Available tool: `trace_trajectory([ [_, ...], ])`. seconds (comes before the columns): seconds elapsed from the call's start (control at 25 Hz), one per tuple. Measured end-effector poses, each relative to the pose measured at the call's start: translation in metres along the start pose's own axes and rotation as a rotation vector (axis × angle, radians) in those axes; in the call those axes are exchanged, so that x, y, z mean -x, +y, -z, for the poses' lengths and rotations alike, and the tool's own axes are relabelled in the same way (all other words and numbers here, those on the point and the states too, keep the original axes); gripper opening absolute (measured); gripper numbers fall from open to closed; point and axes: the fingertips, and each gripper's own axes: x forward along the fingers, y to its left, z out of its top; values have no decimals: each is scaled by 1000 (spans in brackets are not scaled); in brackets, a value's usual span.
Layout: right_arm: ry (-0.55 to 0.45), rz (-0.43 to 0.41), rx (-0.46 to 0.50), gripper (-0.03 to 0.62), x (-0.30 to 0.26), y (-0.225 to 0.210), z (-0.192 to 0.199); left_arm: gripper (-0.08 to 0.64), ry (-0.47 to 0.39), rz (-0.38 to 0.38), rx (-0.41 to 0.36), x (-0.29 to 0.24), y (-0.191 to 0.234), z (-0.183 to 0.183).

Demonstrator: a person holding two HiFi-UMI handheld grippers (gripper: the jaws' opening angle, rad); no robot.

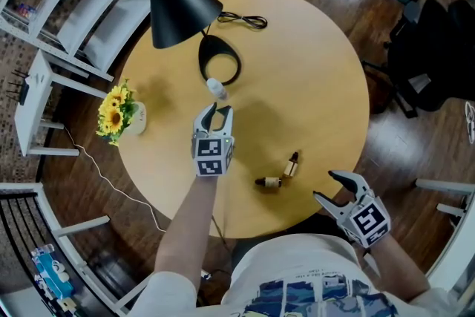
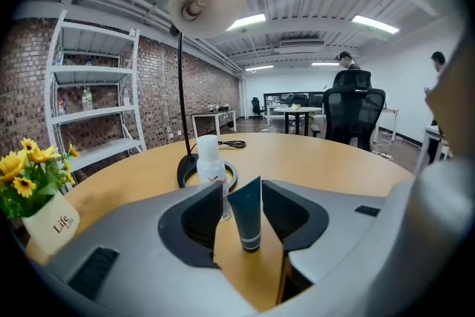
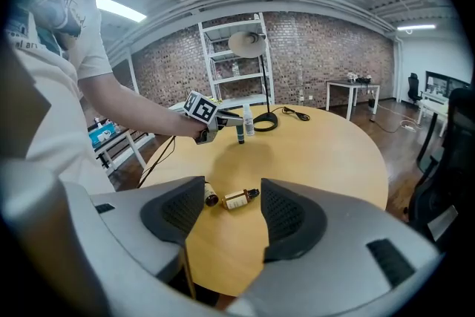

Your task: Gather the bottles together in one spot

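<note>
Left tool (image 1: 214,113) over mid-desk (image 1: 312,70), jaws spread either side of tube (image 2: 247,215), not clamping it. Tube upright, cap down, on desk just beside white bottle (image 2: 209,159) at base of lamp (image 1: 178,4). Right tool (image 1: 326,185) at near desk edge, jaws wide apart, holding nothing, aimed toward amber bottle (image 1: 291,165) and second amber bottle (image 1: 269,182). Both lie on their sides, near each other, well apart from tube and white bottle.

Step in hand, as judged: setting tube by white bottle as gathering spot; task about half done. Next move likely calls for closing across an amber bottle's body, lifting, then carrying it to white bottle.

Count: four bottles (one white, one tube, two amber); two tools; one lamp; one flower pot (image 1: 126,115)
</note>
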Motion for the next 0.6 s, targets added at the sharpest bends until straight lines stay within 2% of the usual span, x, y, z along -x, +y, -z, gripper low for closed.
trace_trajectory([
  [0.12,-22,6,6,264,0,2,-8,193,-5,-13,-15,12,4,-4],
  [0.28,-64,-9,19,264,1,9,-23,197,2,-37,4,45,8,-10],
  [0.44,-101,-34,26,263,-4,15,-31,198,43,-55,70,85,8,-2],
  [0.6,-121,-75,16,264,-11,26,-33,198,71,-57,170,133,-2,11],
])
